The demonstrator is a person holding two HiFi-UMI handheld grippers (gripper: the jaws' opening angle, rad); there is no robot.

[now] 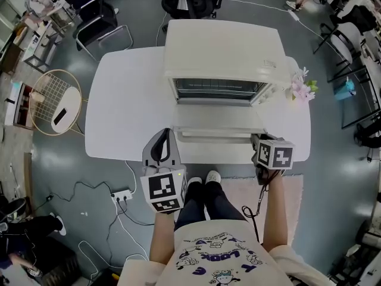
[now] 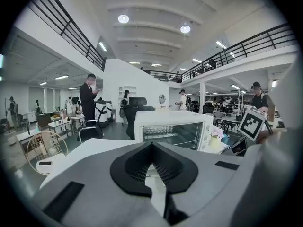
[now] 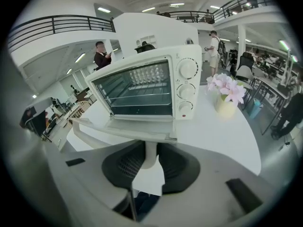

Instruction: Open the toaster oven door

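Observation:
The white toaster oven (image 1: 223, 52) stands on the white table (image 1: 128, 100). Its glass door (image 1: 217, 121) hangs open and lies flat toward me, so the racks show inside (image 3: 137, 91). Along the door's front edge runs the handle (image 1: 217, 134). My right gripper (image 1: 258, 139) is at the handle's right end; in the right gripper view its pads press from both sides on the white handle post (image 3: 149, 156). My left gripper (image 1: 167, 131) hovers at the table's near edge, left of the door, its tips together with nothing between them (image 2: 151, 144).
A vase of pink flowers (image 1: 302, 88) stands on the table just right of the oven. A round wire side table (image 1: 56, 103) is at the left, chairs (image 1: 104, 28) behind it, and a power strip with cables (image 1: 122, 195) lies on the floor by my feet.

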